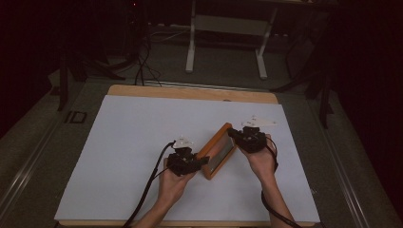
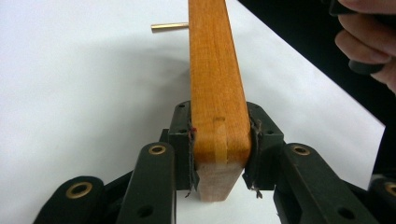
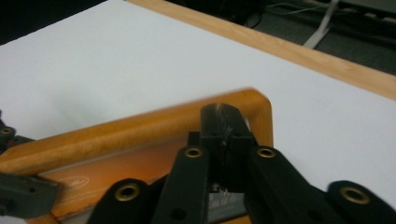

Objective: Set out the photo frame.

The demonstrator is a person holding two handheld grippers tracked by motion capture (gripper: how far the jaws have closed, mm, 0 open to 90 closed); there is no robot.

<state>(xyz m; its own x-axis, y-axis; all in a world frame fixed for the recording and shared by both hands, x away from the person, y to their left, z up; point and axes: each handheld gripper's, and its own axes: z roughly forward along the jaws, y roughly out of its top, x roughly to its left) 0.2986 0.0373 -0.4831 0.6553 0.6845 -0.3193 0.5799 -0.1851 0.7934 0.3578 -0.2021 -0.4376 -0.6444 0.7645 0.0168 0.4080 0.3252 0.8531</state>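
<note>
1. High view: one wooden frame (image 1: 217,151) with an orange rim and a glassy panel sits near the middle of the white table sheet (image 1: 128,142), tilted up between two hands.
2. Two grippers are counted. The left gripper (image 1: 205,161) meets the frame's near corner, and the right gripper (image 1: 234,133) meets its far corner.
3. Two forearms come in from the bottom edge, one behind each gripper, each with one black cable trailing off.
4. Left gripper view: both black jaws are clamped on the frame's (image 2: 217,93) edge, one pad pressed against each side of the wood. The left gripper (image 2: 219,154) grips just above the frame's cut end.
5. One thin brass-coloured pin (image 2: 169,27) shows beside the frame, farther up that view; whether it belongs to the frame I cannot tell.
6. Fingers of the other hand (image 2: 369,46) show at the top right corner there.
7. Right gripper view: the right gripper (image 3: 227,133) has its two jaws drawn together at the rounded corner of the frame (image 3: 140,128). They look pinched on its rim, though the contact itself is partly hidden.
8. One wooden table edge (image 3: 327,65) borders the white sheet.
</note>
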